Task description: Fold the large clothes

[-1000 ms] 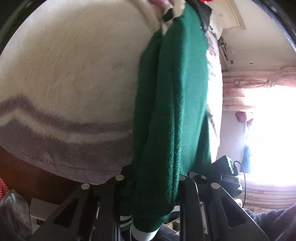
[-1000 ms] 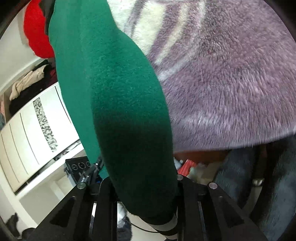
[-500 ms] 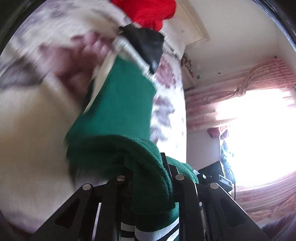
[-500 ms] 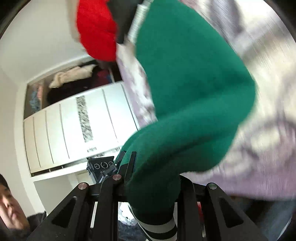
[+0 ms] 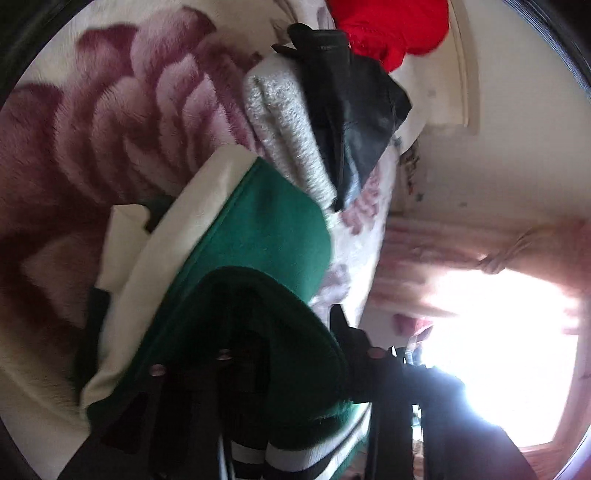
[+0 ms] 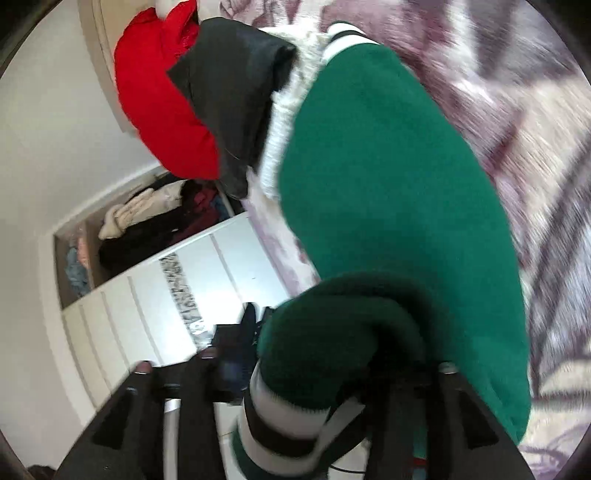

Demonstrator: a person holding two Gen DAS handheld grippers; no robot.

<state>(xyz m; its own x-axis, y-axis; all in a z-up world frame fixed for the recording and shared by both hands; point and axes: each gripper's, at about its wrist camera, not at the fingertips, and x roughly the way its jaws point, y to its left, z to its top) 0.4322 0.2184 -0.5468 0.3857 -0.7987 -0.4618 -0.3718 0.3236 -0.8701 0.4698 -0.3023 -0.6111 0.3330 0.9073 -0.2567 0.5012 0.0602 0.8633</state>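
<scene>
A green jacket (image 5: 266, 236) with cream sleeves and a striped hem lies on a floral fleece blanket (image 5: 92, 122). My left gripper (image 5: 280, 354) is shut on its striped hem, and green cloth drapes over the fingers and hides them. In the right wrist view the same green jacket (image 6: 388, 177) stretches away over the blanket (image 6: 535, 129). My right gripper (image 6: 310, 373) is shut on the striped hem too, with cloth folded over its jaws.
Beyond the jacket lie a cream knit garment (image 5: 284, 125), a black garment (image 5: 351, 96) and a red one (image 5: 388, 29); these also show in the right wrist view (image 6: 229, 88). A white wardrobe (image 6: 166, 302) stands at left. A bright curtained window (image 5: 498, 332) is at right.
Both grippers have swung up and forward with the hem, carrying the hanging jacket over onto the blanket. The views tilted and the clothes pile came closer.
</scene>
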